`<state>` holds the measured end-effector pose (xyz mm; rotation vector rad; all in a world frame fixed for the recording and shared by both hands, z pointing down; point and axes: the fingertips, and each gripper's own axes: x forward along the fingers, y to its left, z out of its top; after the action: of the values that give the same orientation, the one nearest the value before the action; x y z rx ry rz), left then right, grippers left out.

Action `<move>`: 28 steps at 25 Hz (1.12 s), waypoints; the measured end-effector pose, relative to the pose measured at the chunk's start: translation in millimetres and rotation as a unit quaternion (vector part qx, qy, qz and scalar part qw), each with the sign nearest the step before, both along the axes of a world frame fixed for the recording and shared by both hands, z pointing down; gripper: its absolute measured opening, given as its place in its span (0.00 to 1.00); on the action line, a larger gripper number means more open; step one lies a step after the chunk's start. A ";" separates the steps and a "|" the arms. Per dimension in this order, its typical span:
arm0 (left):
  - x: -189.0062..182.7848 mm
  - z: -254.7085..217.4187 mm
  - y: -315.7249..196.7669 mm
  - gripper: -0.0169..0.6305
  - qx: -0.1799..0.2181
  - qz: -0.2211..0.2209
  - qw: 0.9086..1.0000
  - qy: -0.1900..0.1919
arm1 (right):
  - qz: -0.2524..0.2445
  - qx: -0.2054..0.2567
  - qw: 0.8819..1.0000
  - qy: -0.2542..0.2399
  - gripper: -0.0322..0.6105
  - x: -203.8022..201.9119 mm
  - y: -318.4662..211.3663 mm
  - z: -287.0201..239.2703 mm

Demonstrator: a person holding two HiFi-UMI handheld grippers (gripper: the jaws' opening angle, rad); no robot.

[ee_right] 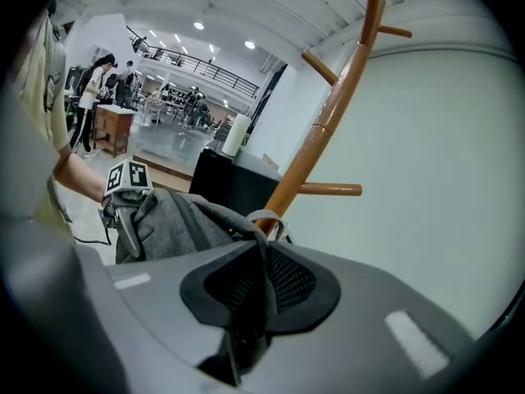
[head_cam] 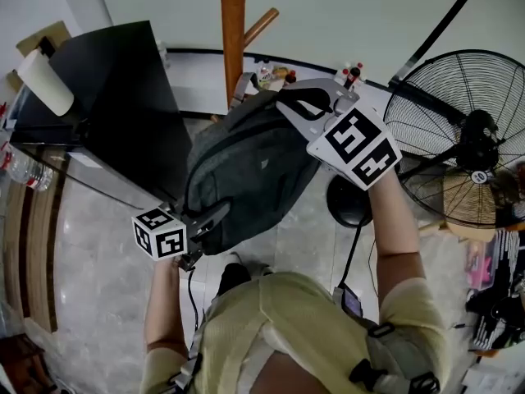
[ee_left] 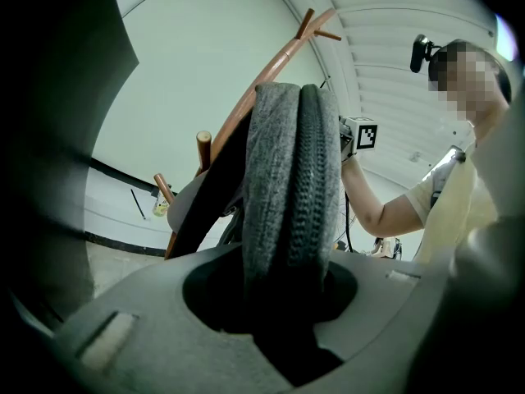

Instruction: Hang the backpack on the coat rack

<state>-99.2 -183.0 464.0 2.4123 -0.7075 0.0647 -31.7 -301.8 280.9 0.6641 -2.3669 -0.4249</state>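
Above the pale floor (head_cam: 98, 277), left tongs (head_cam: 215, 217) and right tongs (head_cam: 292, 105) each clench the grey backpack (head_cam: 246, 171) mid-frame, near the coat rack (head_cam: 233, 31)

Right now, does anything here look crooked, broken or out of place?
Nothing looks damaged or spilled. The grey backpack is held slanted in the air between the left gripper and right gripper, not yet on the wooden coat rack.
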 end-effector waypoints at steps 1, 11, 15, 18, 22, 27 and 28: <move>0.0 1.2 -0.6 0.20 0.001 0.003 1.000 -0.001 | -0.001 -0.004 1.000 0.001 0.12 0.0 0.0 0.5; 3.2 14.0 -11.3 0.20 0.039 0.002 0.999 -0.012 | 0.001 -0.013 1.000 0.024 0.12 -1.1 -0.1 4.6; 5.5 10.8 -7.6 0.19 0.040 0.013 0.999 -0.005 | 0.004 -0.003 1.000 0.025 0.12 -0.8 0.8 2.8; 6.1 5.1 -6.2 0.19 0.042 0.022 0.999 -0.005 | 0.010 0.004 1.000 0.020 0.11 0.3 -1.3 0.2; 4.2 3.9 -5.1 0.19 0.044 0.032 0.998 -0.007 | 0.012 0.004 1.000 0.025 0.11 -0.4 -1.5 0.0; 2.0 8.9 -10.8 0.19 0.040 0.038 0.998 -0.002 | 0.017 -0.014 0.999 0.031 0.11 -1.1 -3.4 2.4; 1.6 10.0 -12.3 0.19 0.039 0.040 0.998 -0.002 | 0.019 -0.018 0.999 0.032 0.11 -1.4 -4.3 2.8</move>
<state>-97.6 -195.4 474.0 2.5151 -0.6259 0.0759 -33.1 -306.1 283.7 0.6679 -2.2916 -0.3812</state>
